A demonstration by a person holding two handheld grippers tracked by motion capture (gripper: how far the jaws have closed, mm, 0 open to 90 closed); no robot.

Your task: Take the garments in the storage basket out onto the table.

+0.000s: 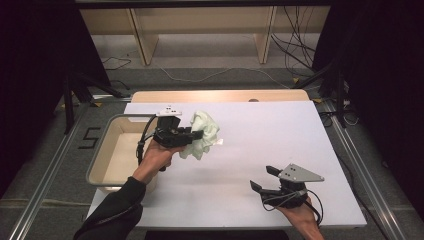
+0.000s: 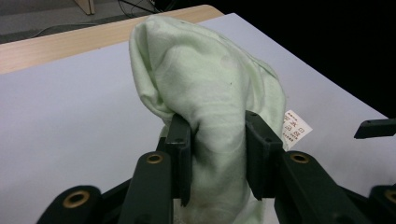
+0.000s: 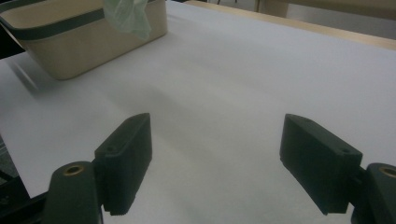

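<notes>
A pale green cloth (image 1: 204,132) hangs bunched above the white table (image 1: 260,150), just right of a beige bin (image 1: 117,150). My left gripper (image 1: 196,136) is shut on the cloth (image 2: 210,102), both jaws pinching a thick fold of it. A small white label (image 2: 295,128) sticks out on the cloth's right side. My right gripper (image 1: 262,178) rests low near the table's front right, open, with bare tabletop between its fingers (image 3: 126,156). From the right gripper view the cloth (image 3: 128,16) dangles in front of the bin (image 3: 88,42).
The bin stands at the table's left edge, its inside bare. A wooden strip (image 1: 220,96) runs along the table's far edge. Cables (image 1: 295,45) and shelf legs lie on the floor beyond.
</notes>
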